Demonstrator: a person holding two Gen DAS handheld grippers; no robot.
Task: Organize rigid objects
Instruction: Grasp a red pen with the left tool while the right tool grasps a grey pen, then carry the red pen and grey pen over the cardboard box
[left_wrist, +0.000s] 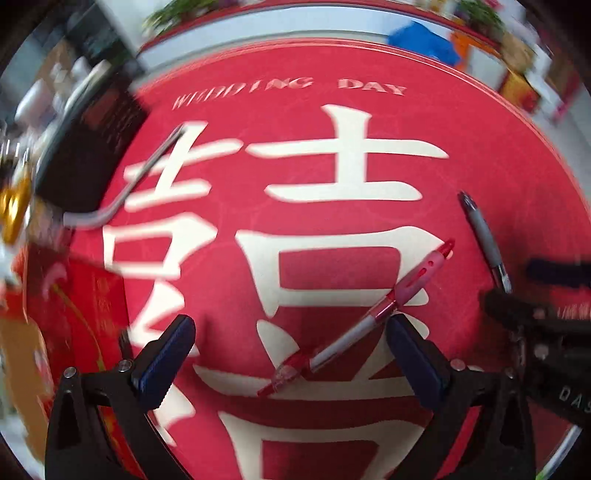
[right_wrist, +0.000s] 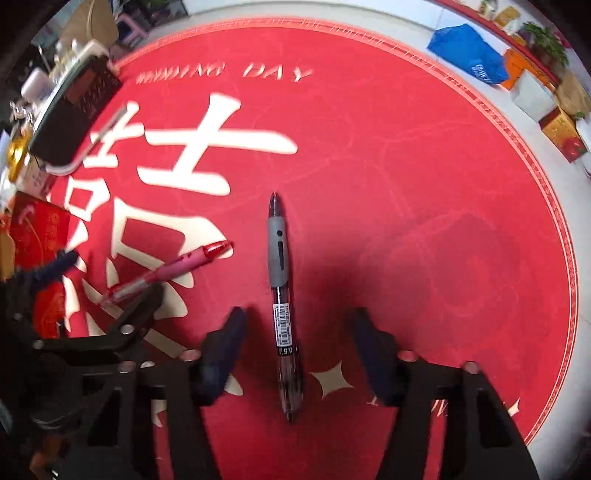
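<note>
Plainly, both things in hand are slim plastic pens, light and stiff, lying flat on the round red counter (right_wrist: 424, 155) with its big cream lettering. The black pen (right_wrist: 281, 295) lies lengthwise between the spread fingers of the right tongs (right_wrist: 298, 350), tip pointing away, its barrel untouched by either pad; these tongs are released and hold nothing. The red pen (left_wrist: 364, 319) lies slantwise before the left tongs (left_wrist: 291, 358), its clear red cap end near the gap and its pink grip running off up and to the right, past the right-hand pad; whether the barrel touches that pad I cannot tell. The left tongs are likewise spread wide and empty. Each pen should weigh next to nothing, so the risk is not dropping but rolling: a round smooth barrel will likely skid or spin away if pinched off-centre or from one side first. The soft rubbery grip sleeve, grey on the black pen and pink on the red, looks the surest place to close on, squarely across the barrel. Being hard plastic, they should bear a firm pinch. At the counter's far left edge lies a bent metal rod (left_wrist: 140, 181) beside a dark box (left_wrist: 92, 147), well apart from both pens.
</note>
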